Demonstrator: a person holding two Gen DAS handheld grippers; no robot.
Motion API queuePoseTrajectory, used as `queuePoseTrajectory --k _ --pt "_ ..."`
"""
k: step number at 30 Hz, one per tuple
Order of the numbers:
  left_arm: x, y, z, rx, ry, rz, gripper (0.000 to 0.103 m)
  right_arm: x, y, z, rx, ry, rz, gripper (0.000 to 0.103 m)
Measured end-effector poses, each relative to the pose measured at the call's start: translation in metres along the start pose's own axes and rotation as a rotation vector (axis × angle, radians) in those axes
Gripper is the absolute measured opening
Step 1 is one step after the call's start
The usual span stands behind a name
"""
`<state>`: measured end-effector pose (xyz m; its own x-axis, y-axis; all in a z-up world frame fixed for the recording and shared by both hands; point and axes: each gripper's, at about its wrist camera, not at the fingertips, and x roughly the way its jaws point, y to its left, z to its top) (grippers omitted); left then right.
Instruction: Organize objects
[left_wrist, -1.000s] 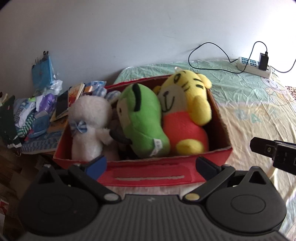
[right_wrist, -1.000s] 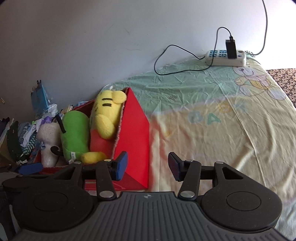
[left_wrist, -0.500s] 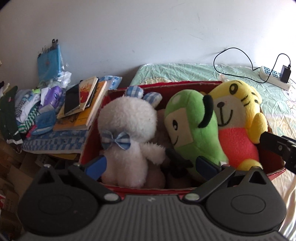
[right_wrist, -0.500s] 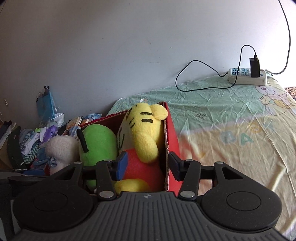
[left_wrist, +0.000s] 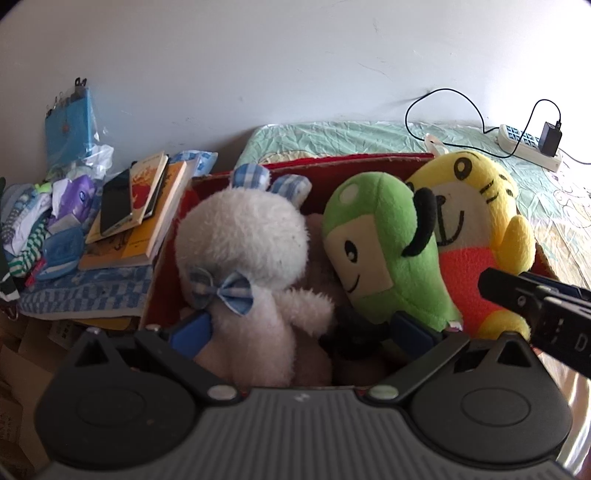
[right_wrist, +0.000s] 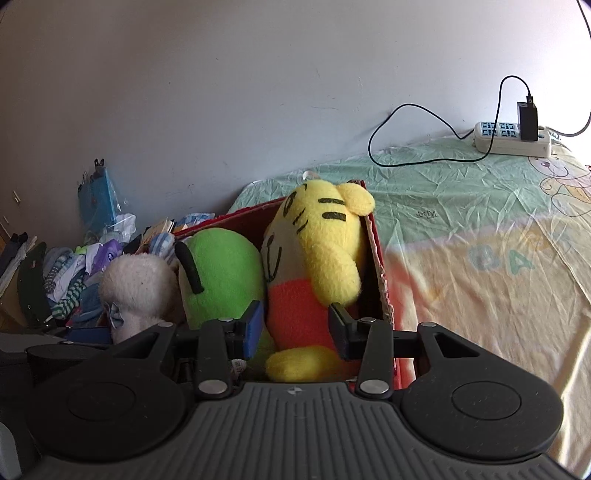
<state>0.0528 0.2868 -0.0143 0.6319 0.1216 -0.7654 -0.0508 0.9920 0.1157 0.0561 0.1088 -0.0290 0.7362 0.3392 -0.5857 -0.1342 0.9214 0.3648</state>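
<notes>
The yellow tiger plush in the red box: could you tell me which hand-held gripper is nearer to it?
Right. The right hand-held gripper straddles the yellow tiger plush; the left hand-held gripper sits by the white bunny.

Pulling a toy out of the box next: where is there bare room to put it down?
The bed sheet right of the red box is bare up to the power strip and its cable by the wall. The box is packed with three toys. Left of it, the books and clothes pile leave no free patch.

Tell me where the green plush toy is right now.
The green plush toy stands in the red box, between the white plush bunny on its left and the yellow tiger plush on its right, in both wrist views.
</notes>
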Motion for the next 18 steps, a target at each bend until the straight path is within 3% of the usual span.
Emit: queuePoseTrajectory --k 18 --pt "0.0107 -0.002 -0.0053 0.012 0.036 0.02 0.103 0.0024 0.0049 -0.0056 -0.029 -0.016 -0.068 0.042"
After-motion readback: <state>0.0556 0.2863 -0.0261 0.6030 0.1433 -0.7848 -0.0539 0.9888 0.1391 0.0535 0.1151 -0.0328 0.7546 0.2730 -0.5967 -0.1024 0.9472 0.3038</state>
